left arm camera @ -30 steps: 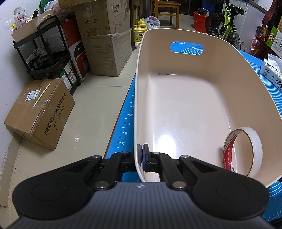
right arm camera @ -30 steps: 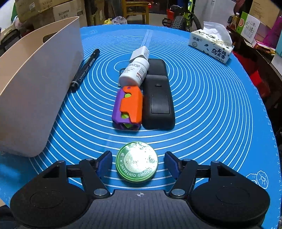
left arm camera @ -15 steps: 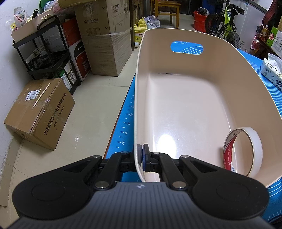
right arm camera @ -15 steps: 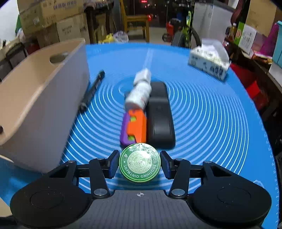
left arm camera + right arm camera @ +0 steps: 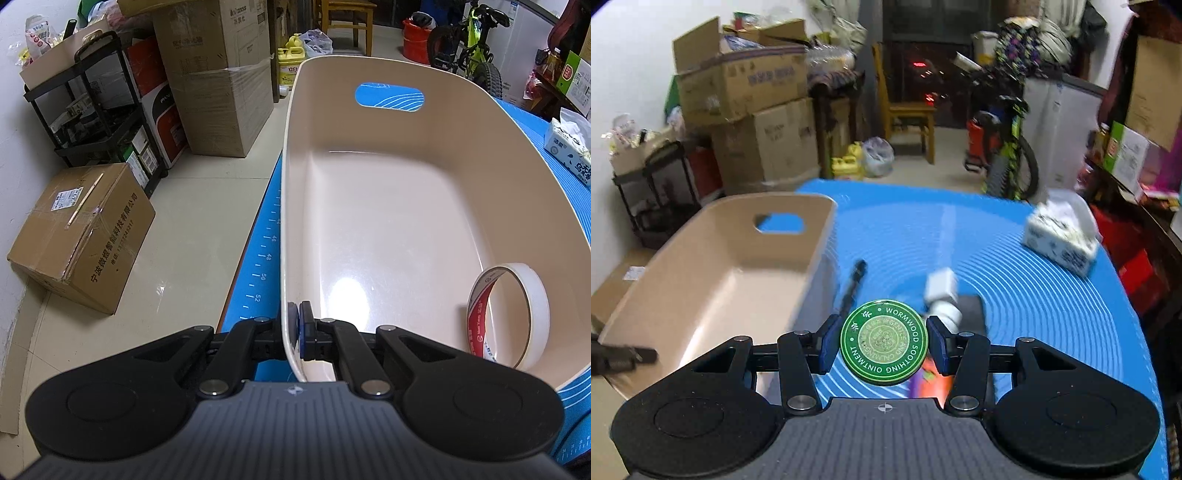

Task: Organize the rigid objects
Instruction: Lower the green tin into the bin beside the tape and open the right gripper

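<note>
My left gripper point(image 5: 297, 326) is shut on the near rim of the beige plastic bin point(image 5: 388, 206). A roll of white tape point(image 5: 509, 314) stands on edge inside the bin at the right. My right gripper point(image 5: 882, 341) is shut on a round green ointment tin point(image 5: 883, 341) and holds it above the blue mat point(image 5: 1015, 295). Below it lie a black marker point(image 5: 854, 284), a white bottle point(image 5: 943, 301), a black remote point(image 5: 973, 314) and an orange and purple toy point(image 5: 932, 380), partly hidden. The bin point(image 5: 701, 288) stands to the left of the tin.
A tissue pack point(image 5: 1062, 236) lies at the mat's far right and also shows in the left wrist view point(image 5: 570, 147). Cardboard boxes point(image 5: 85, 236), a black rack point(image 5: 92, 122), a wooden chair point(image 5: 908, 110) and a bicycle point(image 5: 469, 40) stand on the floor beyond the table.
My right gripper closed on the green tin and lifted it off the mat, rising and tilting up. My left gripper stayed shut on the bin rim.
</note>
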A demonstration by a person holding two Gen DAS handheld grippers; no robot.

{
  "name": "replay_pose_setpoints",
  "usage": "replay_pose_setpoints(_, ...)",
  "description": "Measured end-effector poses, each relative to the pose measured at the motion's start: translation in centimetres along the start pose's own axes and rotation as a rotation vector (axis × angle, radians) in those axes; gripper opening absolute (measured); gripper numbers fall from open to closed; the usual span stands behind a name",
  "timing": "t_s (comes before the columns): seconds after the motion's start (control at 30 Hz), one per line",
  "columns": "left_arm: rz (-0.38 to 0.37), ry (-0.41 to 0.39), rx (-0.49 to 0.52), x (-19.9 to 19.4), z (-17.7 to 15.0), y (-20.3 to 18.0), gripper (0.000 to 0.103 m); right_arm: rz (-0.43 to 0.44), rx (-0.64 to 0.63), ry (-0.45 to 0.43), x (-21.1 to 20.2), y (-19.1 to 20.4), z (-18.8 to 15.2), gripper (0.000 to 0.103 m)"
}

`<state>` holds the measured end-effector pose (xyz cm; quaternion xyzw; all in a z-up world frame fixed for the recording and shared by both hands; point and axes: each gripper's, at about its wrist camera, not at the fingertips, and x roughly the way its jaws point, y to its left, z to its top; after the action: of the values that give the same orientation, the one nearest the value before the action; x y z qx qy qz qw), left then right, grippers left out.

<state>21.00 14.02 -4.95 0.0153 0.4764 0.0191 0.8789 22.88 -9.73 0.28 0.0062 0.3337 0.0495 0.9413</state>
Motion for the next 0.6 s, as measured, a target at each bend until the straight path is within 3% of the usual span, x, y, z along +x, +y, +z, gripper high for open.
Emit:
replay_pose_setpoints(0.3, -0.008, 0.004, 0.007, 0.1, 0.1, 0.0, 0.005, 0.110, -0.056, -0.033, 1.0, 5.3, 1.9, 0.055)
replay_pose_setpoints(0.6, -0.017, 0.000, 0.012, 0.0, 0.1, 0.2, 0.005, 0.201, -0.165, 0.063, 3.7, 10.7, 1.7, 0.055)
